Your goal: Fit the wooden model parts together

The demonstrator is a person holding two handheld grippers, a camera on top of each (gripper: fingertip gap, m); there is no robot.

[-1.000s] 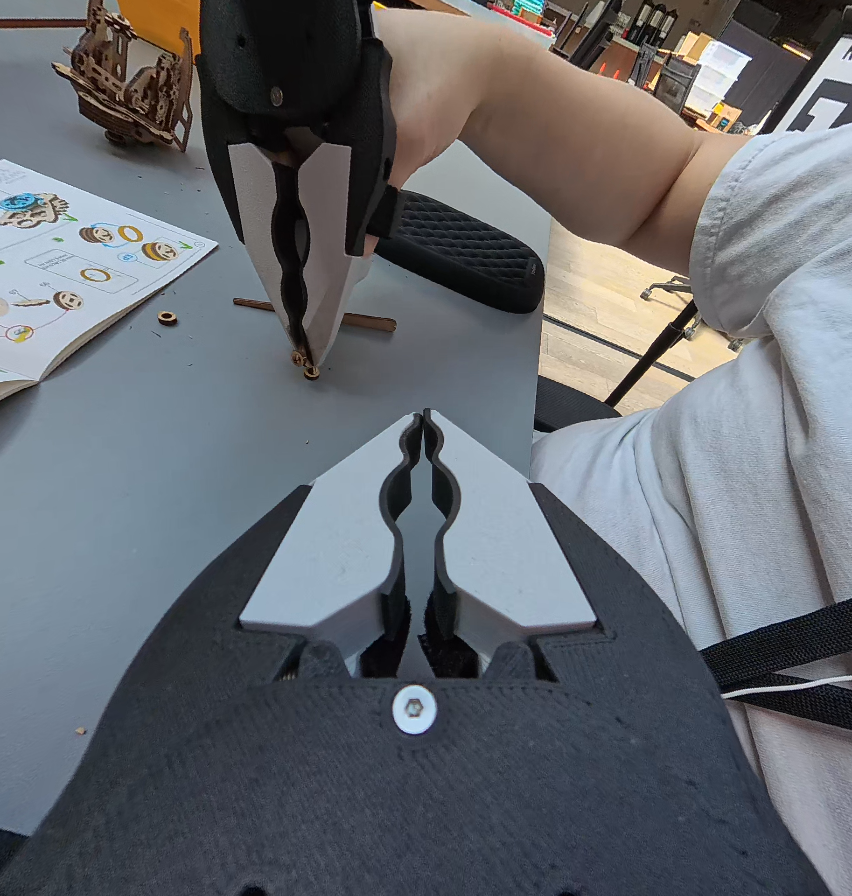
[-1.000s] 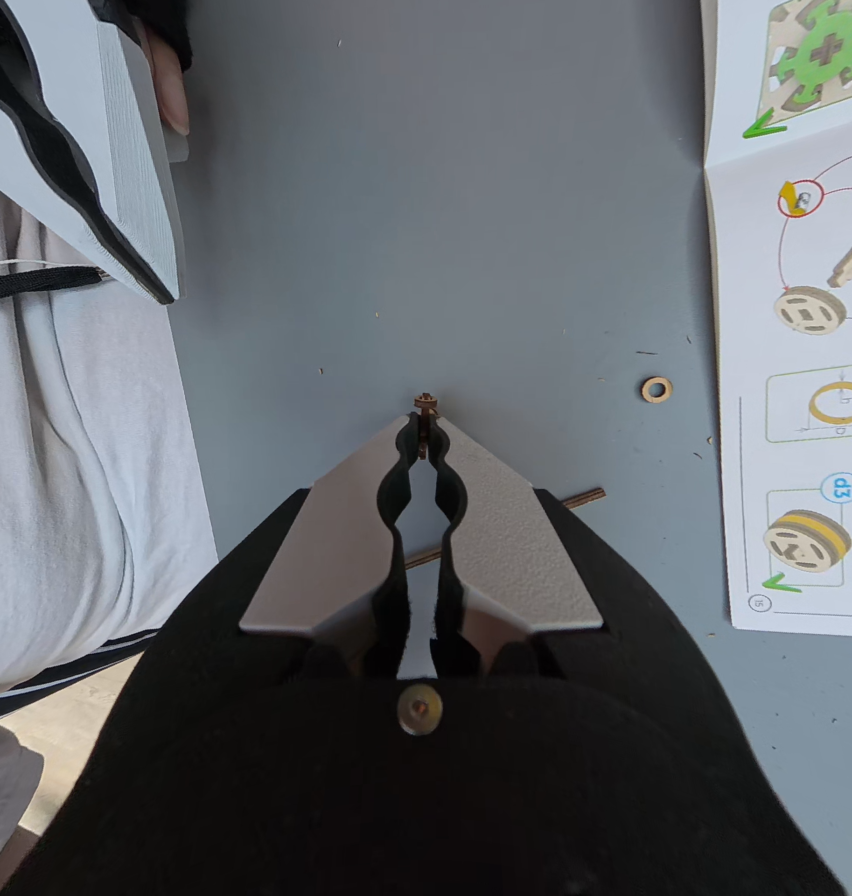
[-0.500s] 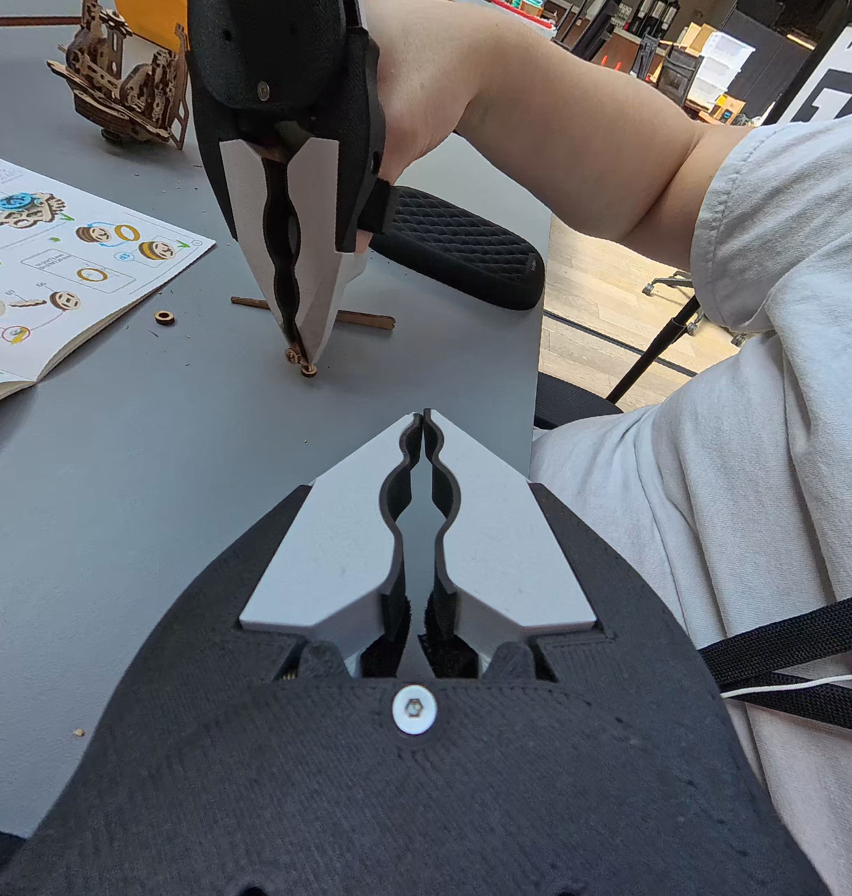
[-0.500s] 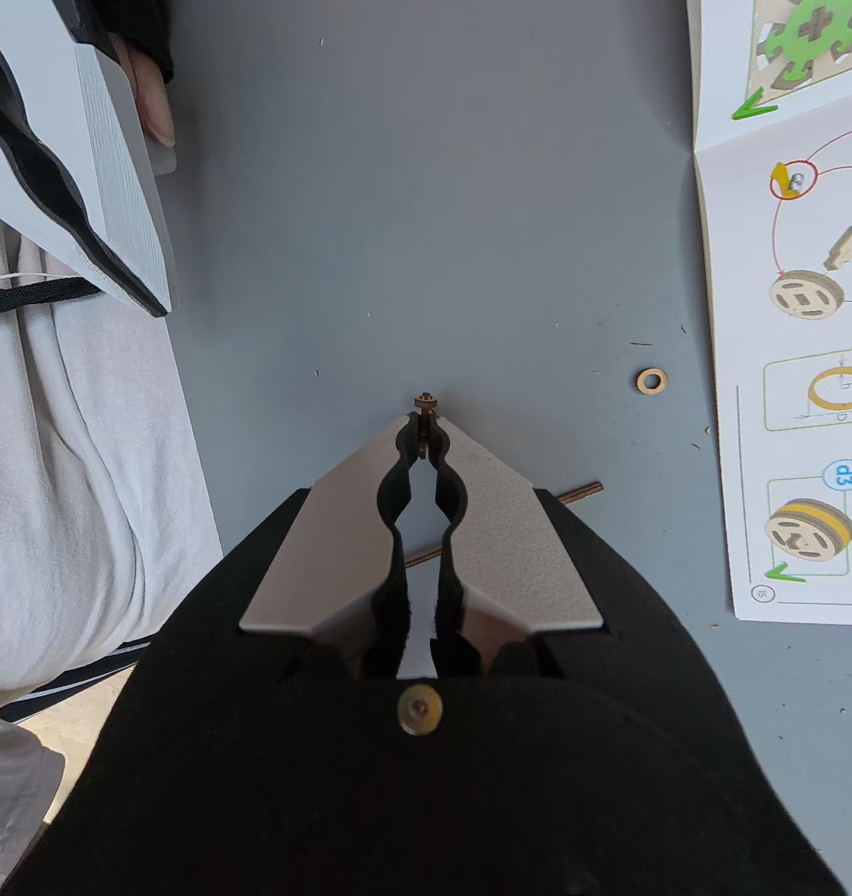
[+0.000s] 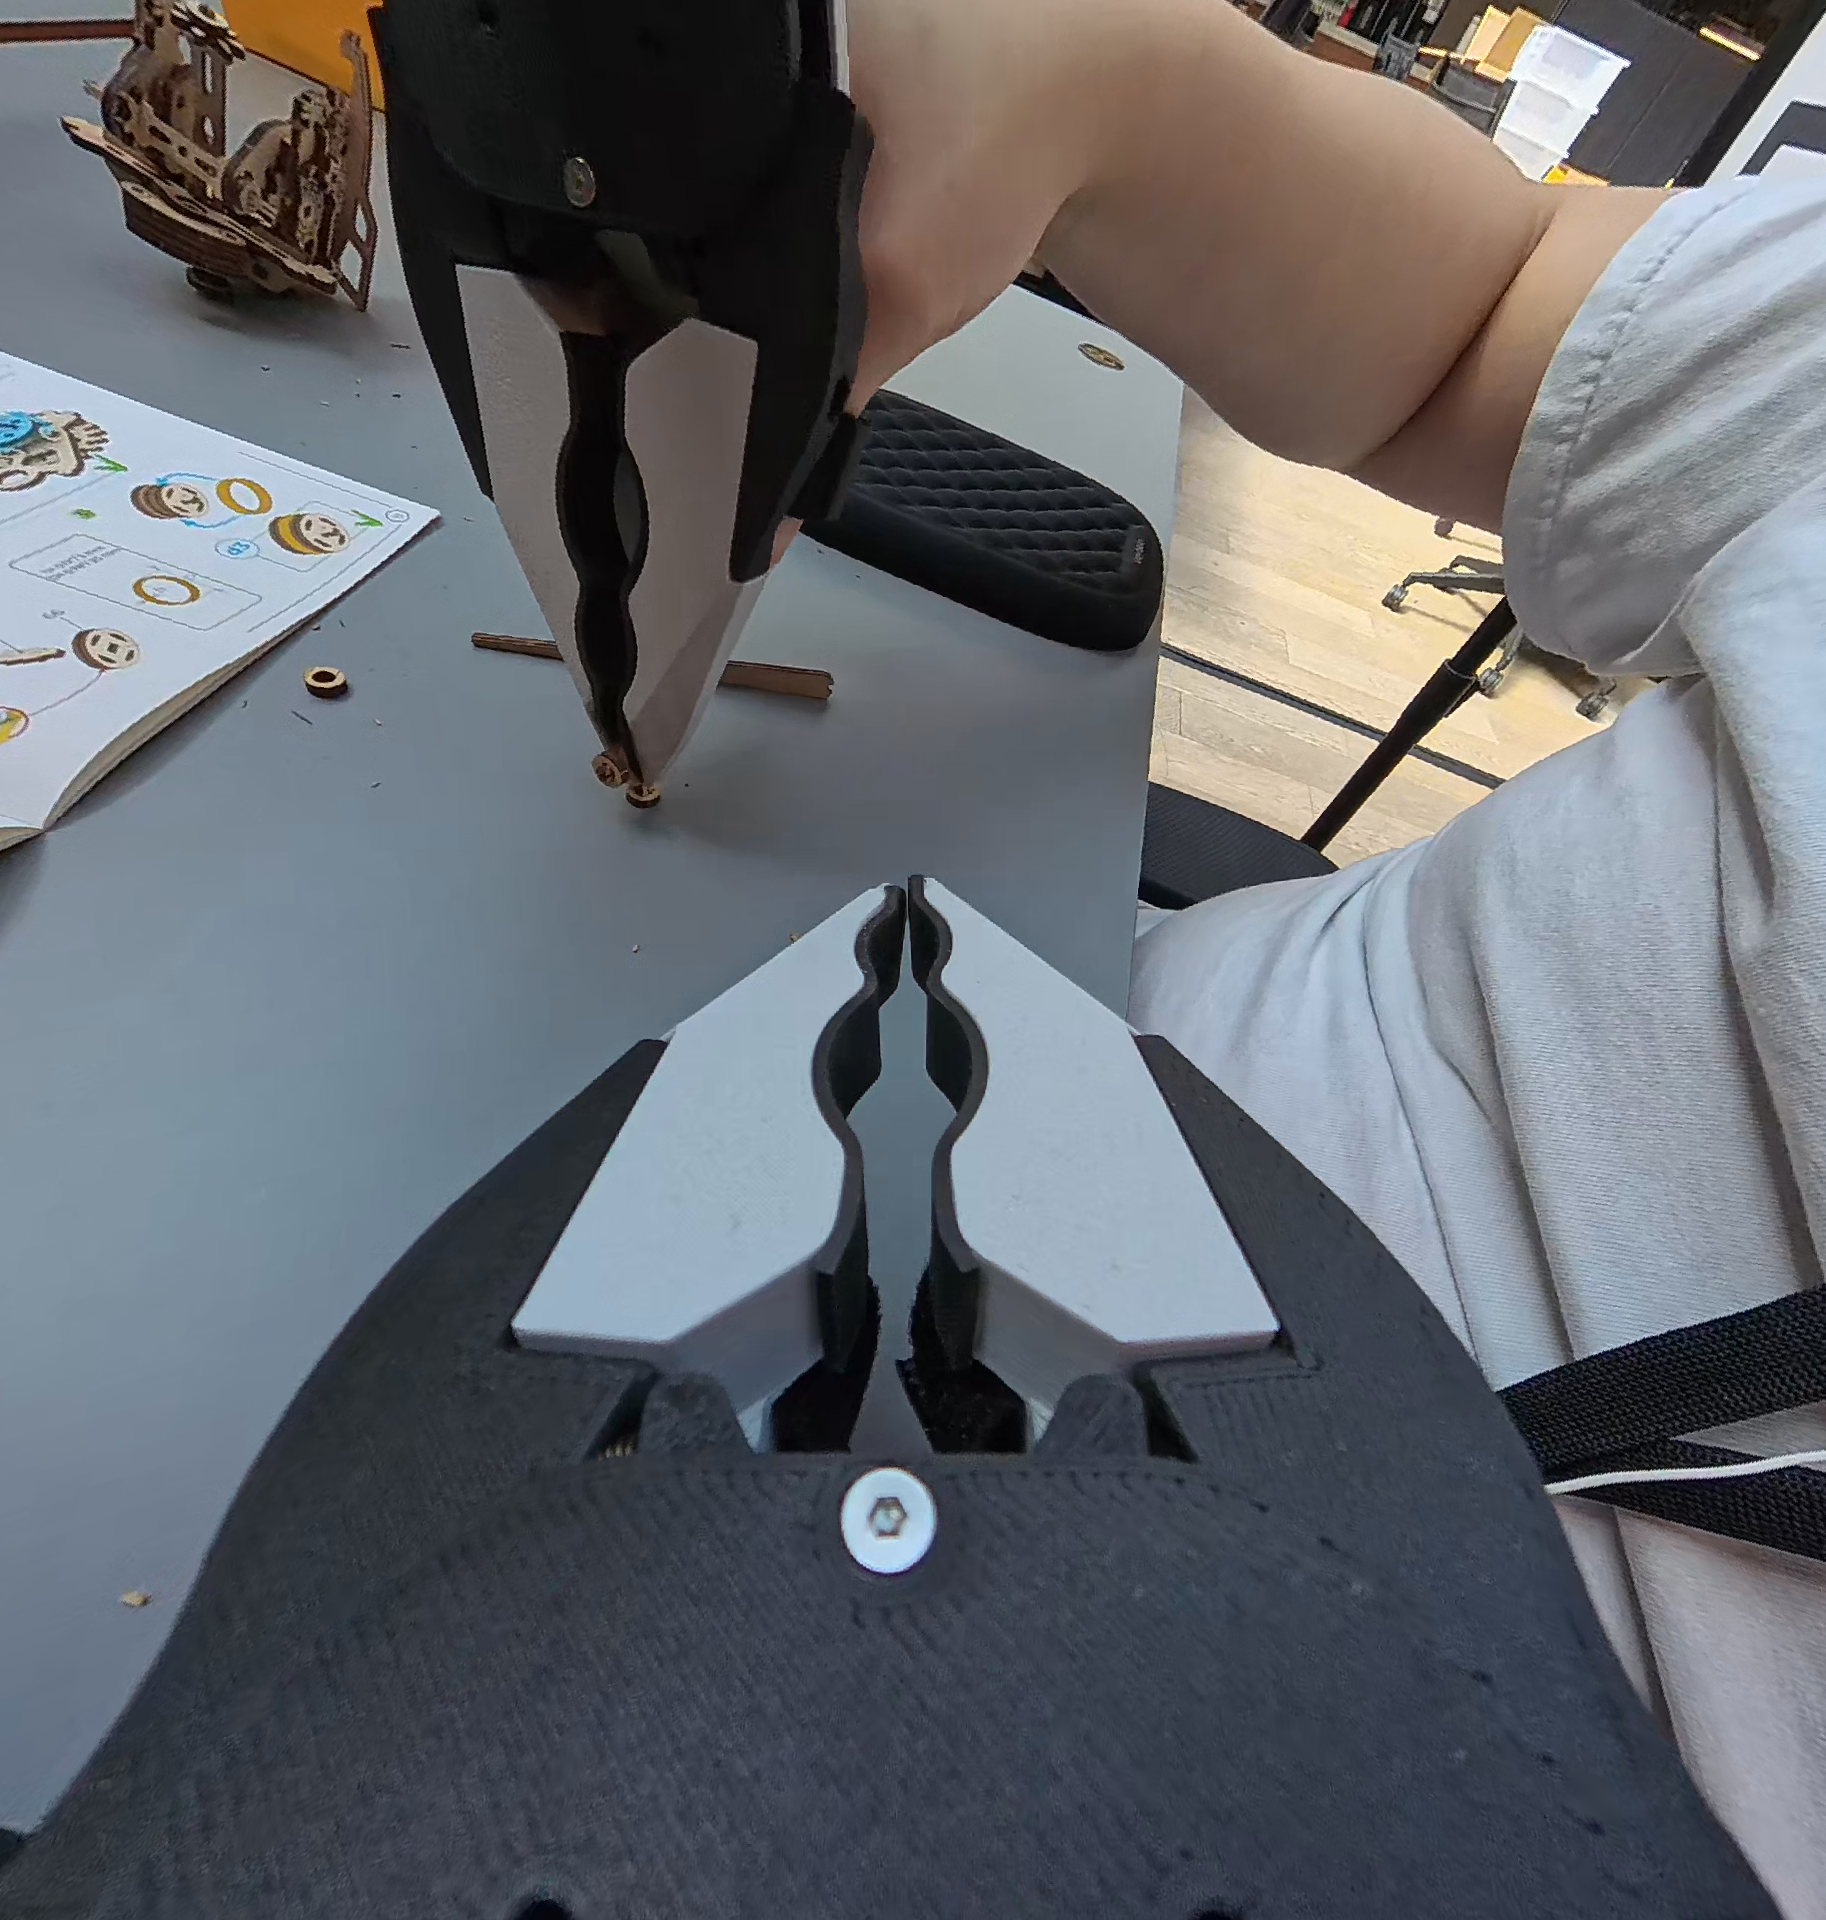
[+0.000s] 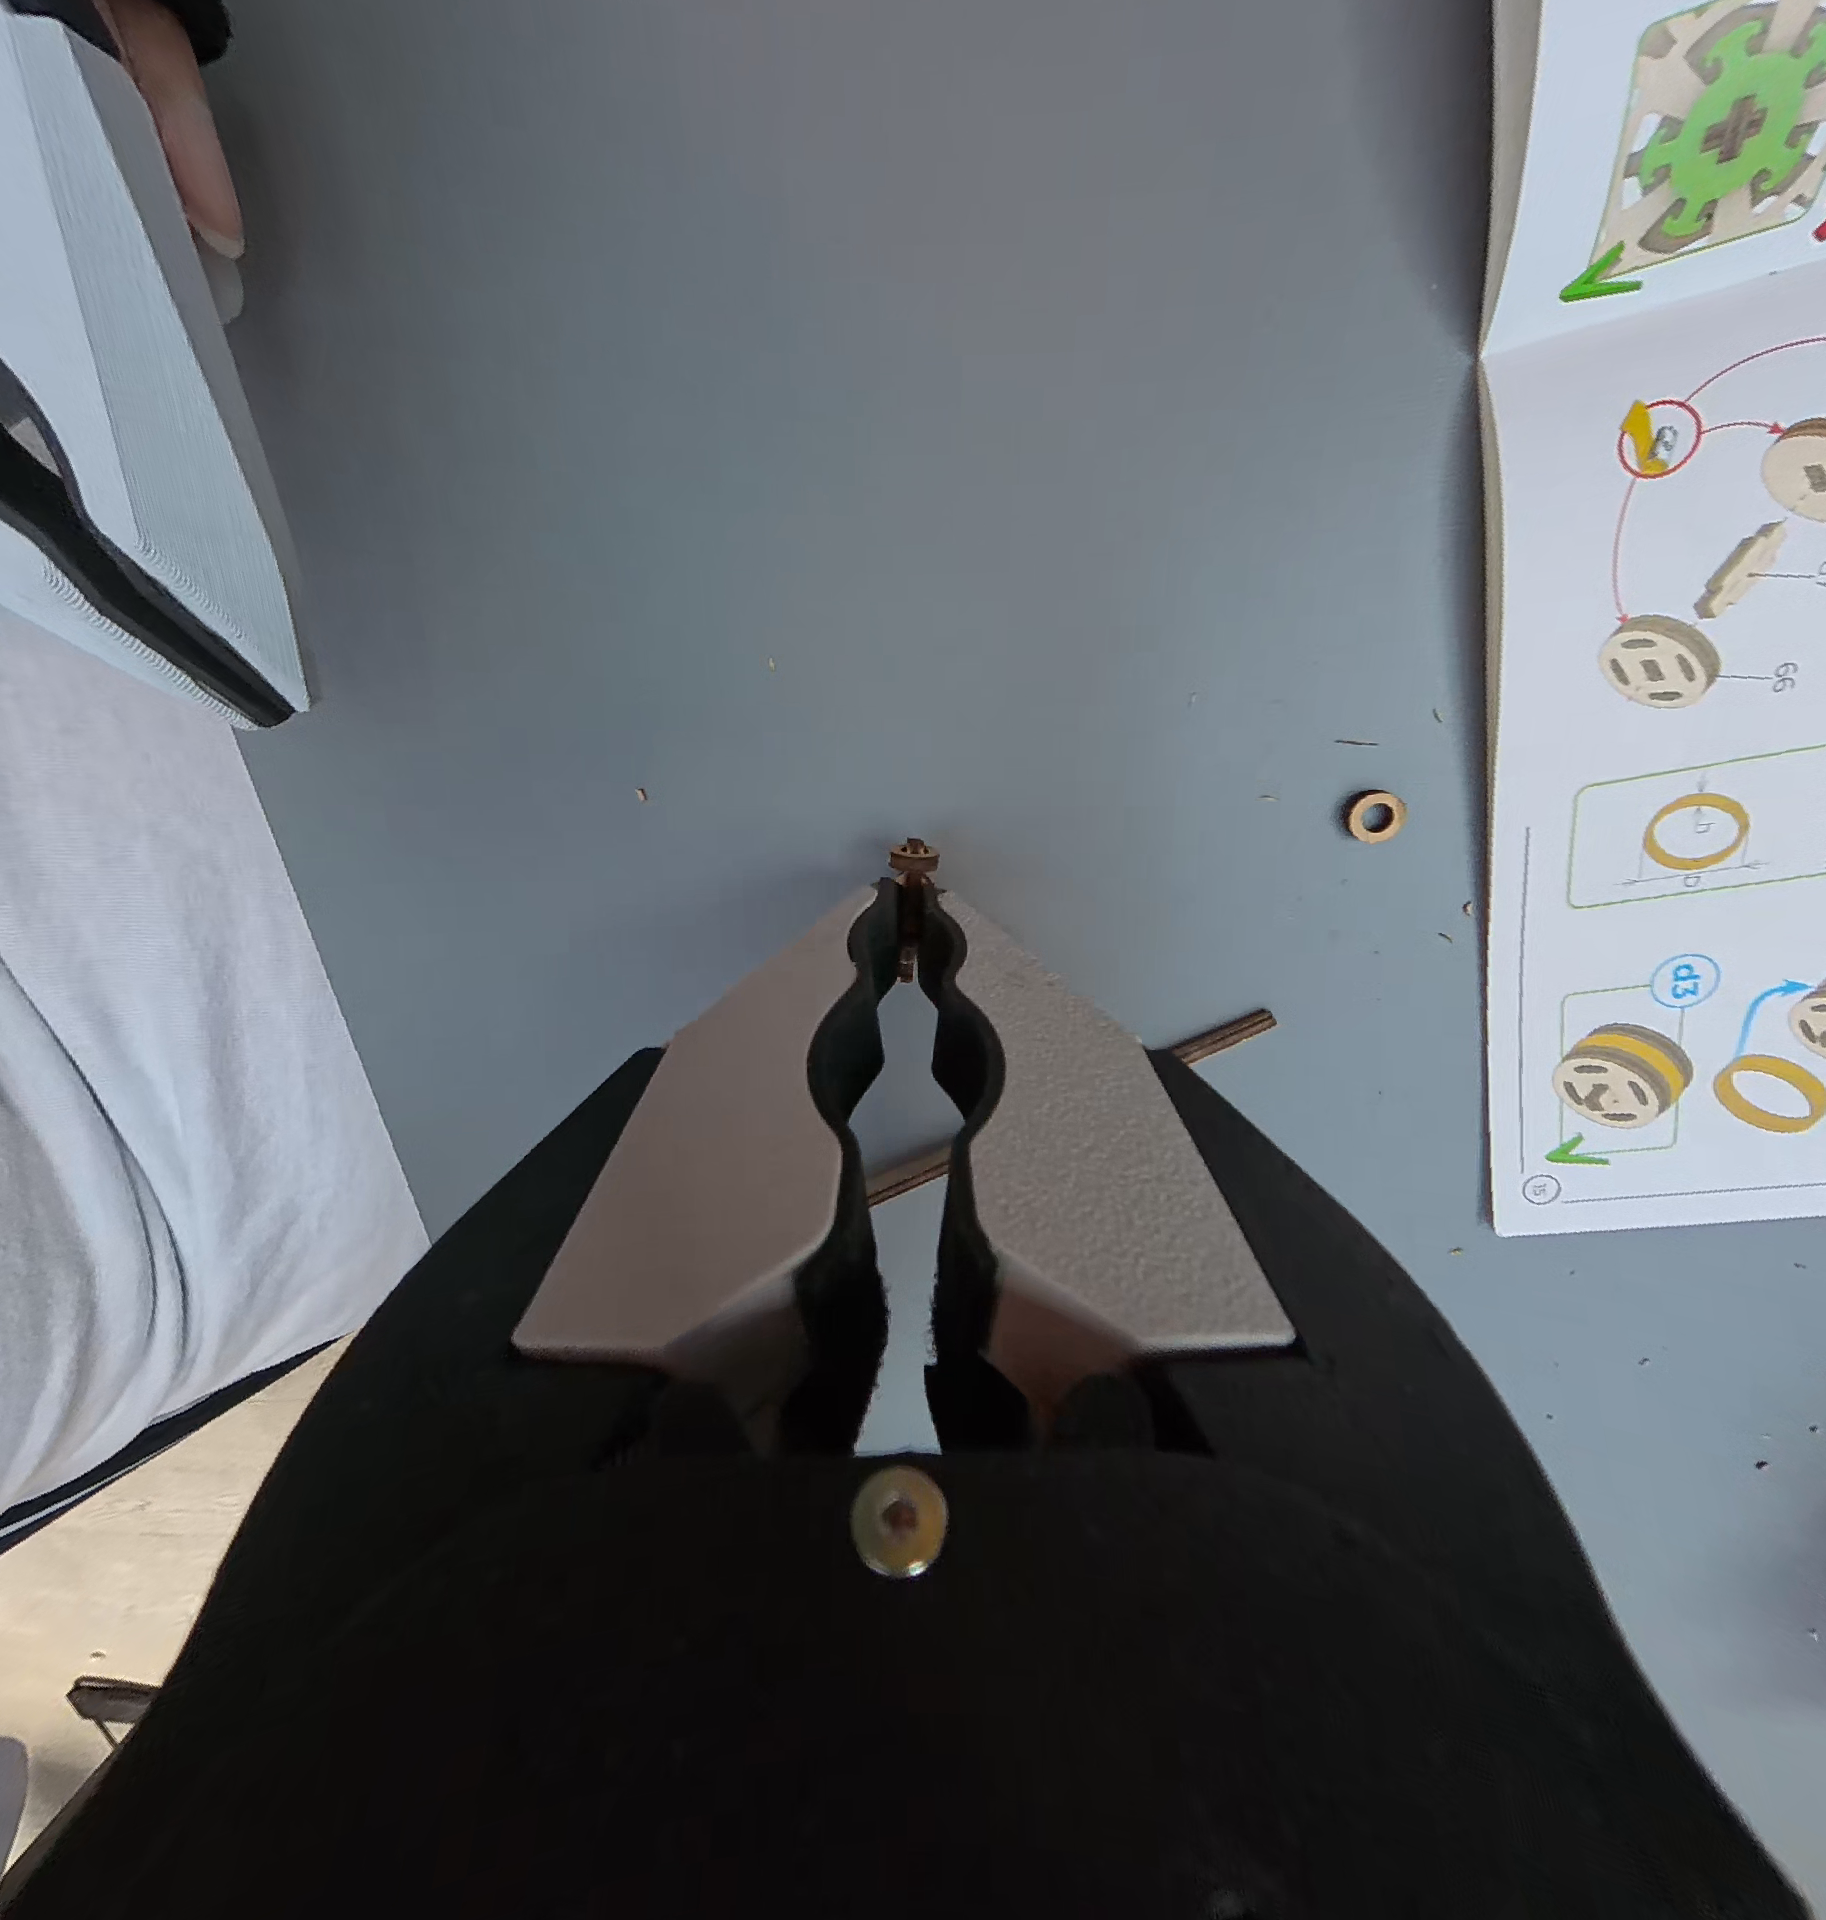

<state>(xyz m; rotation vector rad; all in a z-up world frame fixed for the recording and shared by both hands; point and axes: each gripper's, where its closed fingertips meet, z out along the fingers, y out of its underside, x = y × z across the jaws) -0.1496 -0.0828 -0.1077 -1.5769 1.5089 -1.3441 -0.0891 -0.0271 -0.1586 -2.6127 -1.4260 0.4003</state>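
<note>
On the table (image 5: 265, 1039), a booklet (image 5: 109, 582) is laid at the left, with a ring (image 5: 325, 682) just beside its edge. A stick (image 5: 774, 677) is placed right of the ring. A model ship (image 5: 234, 197) is set behind the booklet.

Each gripper has a black, coarse-textured housing that widens toward the camera. The left gripper (image 5: 906, 894) carries two pale grey wedge-shaped fingers (image 5: 722, 1143) lined with wavy black pads, and below them a silver hex-socket screw (image 5: 887, 1520). The right gripper (image 6: 911, 894) is built alike, with a brass-coloured screw (image 6: 898, 1520). The person wears a light grey short-sleeved shirt (image 5: 1511, 1039), crossed by a black strap (image 5: 1709, 1392) beside a thin white cable (image 5: 1719, 1473).
</note>
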